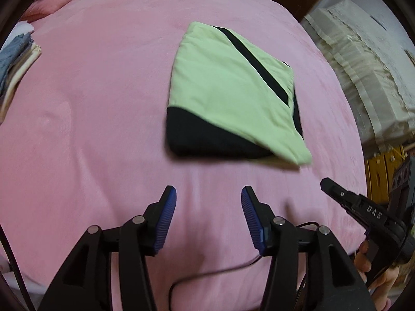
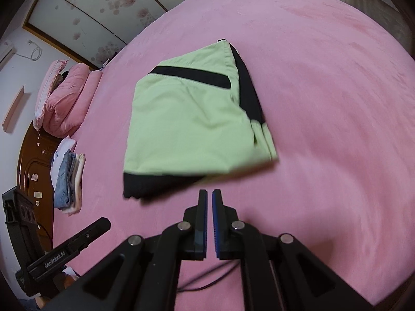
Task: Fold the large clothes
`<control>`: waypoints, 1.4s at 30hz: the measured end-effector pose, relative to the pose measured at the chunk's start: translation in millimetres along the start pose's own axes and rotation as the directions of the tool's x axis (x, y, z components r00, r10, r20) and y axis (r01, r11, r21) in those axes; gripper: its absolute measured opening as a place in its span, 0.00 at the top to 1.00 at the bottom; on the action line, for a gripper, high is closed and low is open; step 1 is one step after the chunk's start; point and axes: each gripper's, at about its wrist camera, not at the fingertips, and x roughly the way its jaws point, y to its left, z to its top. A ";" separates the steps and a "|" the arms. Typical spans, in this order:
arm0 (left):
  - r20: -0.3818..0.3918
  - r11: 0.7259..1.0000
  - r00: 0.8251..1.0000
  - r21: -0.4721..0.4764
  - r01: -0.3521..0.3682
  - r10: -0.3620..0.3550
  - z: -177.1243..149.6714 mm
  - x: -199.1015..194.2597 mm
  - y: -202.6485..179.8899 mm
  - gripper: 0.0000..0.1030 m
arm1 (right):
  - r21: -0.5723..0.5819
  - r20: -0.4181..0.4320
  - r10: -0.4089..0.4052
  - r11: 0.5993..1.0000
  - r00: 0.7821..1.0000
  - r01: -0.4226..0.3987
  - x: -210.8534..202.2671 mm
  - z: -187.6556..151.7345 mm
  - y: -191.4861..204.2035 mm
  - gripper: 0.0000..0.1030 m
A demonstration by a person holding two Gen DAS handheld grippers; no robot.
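Nearest the lens, left wrist view: left gripper (image 1: 208,197) at 6 o'clock, jaws released and standing apart, ribbed blue pads (image 1: 166,220) facing each other over bare cover, nothing between them. Right gripper (image 2: 209,194) at 6 o'clock of its own view, jaws clenched almost pad to pad on nothing; it also enters the left view at 4 o'clock, a person's hand (image 1: 373,264) on its grip. A thin black cable (image 1: 220,269) trails across the cover below the fingers. Just beyond the fingertips lies the garment (image 1: 228,96), apart from both grippers: a folded packet at centre, toward 1 o'clock in the left view and toward 12 o'clock in the right. Pale green woven cloth on top, matte with light creases; one black stripe runs across it, and a black panel forms the near edge. Shape is roughly a trapezium, with one green corner overhanging the black layer on the right. Judgement: the fold looks finished and the step is release and withdrawal. Best done by keeping both tools clear of that loose corner so the stack is not dragged. Underneath, the bed cover (image 1: 90,116) is pink, plush and softly dimpled. Farther off, at 9 o'clock, a stack of folded clothes (image 2: 68,181), denim on top; beyond it pink pillows (image 2: 67,98).
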 end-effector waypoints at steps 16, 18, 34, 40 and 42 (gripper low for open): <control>-0.140 0.992 0.989 0.125 -0.023 0.041 -82.5 -94.9 29.1 0.10 | -0.031 0.018 -0.053 0.998 0.998 0.053 -97.8 -68.3 22.5 0.35; -0.141 0.988 0.987 0.142 -0.060 0.081 -83.6 -93.8 36.2 0.10 | -0.041 0.005 -0.074 0.996 0.997 0.074 -102.3 -65.0 17.7 0.31; -0.056 0.982 0.982 0.068 -0.174 0.178 6.0 -57.9 94.1 0.10 | -0.029 -0.081 0.007 1.000 0.997 -0.009 -82.4 20.4 -83.9 0.28; -0.029 0.998 0.998 -0.027 -0.065 0.064 66.4 -23.1 94.2 0.09 | 0.124 -0.084 0.119 0.986 0.989 -0.108 -47.2 78.2 -127.3 0.27; -0.036 0.996 0.999 -0.075 -0.038 0.035 84.7 -5.5 94.8 0.09 | 0.163 -0.088 0.155 0.977 0.984 -0.139 -31.4 96.4 -135.4 0.27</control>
